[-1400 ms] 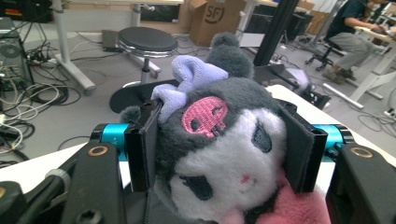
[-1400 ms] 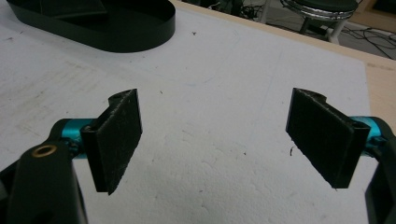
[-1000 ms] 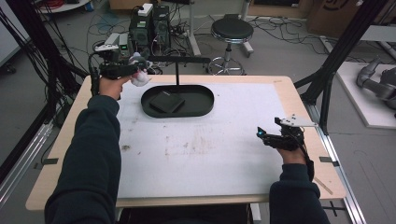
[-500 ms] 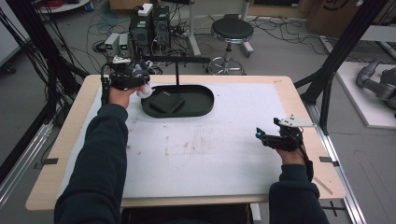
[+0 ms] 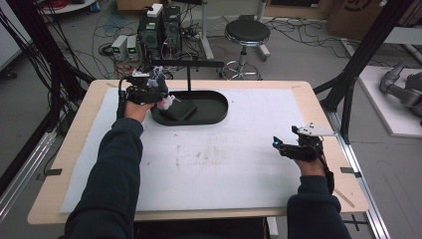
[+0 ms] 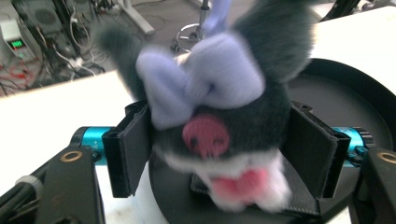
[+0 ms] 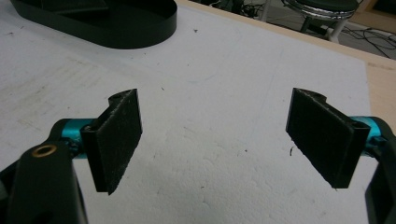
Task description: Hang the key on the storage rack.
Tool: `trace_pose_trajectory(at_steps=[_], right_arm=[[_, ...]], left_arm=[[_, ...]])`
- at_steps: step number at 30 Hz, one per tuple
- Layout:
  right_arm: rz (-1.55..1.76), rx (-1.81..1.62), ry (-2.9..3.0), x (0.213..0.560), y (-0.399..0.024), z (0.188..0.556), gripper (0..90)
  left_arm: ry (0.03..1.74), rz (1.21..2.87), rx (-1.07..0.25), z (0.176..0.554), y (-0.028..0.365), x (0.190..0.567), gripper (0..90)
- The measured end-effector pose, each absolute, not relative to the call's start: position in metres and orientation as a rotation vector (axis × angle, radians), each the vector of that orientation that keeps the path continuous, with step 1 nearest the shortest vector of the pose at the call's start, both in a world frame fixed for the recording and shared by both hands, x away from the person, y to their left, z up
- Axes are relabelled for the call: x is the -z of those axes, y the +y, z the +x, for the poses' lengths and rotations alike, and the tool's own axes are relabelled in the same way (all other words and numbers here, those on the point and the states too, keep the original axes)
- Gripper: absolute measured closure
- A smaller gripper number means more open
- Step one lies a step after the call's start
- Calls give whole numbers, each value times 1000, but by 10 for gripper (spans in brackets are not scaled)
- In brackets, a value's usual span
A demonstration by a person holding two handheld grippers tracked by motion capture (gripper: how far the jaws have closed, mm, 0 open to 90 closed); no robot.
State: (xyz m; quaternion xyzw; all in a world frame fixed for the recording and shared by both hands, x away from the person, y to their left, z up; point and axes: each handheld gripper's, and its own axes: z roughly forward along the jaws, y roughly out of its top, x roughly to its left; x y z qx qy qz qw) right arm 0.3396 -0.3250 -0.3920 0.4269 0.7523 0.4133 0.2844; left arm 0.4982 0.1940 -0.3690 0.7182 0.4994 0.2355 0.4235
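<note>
From the high view, the left tool (image 5: 161,97) holds a plush toy (image 5: 165,101) over the left end of the black oval tray (image 5: 214,107), while the right tool (image 5: 283,148) rests low over the white-covered bench (image 5: 224,164), well apart from it. In the left gripper view the jaws are closed on the toy's soft grey fur below its lilac bow (image 6: 205,79); such squashy pile could slip or snag on release. In the right gripper view the jaws stand wide apart, empty, over the scuffed matte mat (image 7: 210,135).

Grey floor strewn with cables (image 5: 308,30), round stool (image 5: 247,33), computer towers (image 5: 160,27), wooden table (image 5: 74,144) under white mat (image 5: 239,149)
</note>
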Motion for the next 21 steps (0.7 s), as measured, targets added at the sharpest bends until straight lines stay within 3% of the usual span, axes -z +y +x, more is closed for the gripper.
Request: trace_pose_trajectory(at_steps=[15, 21], right_arm=[[1120, -1105, 2032, 393, -319, 339, 186], [1109, -1094, 2043, 394, -320, 339, 185]], left_arm=[[1201, 1685, -589, 450, 219, 364, 285], [1109, 1599, -615, 414, 230, 363, 208]])
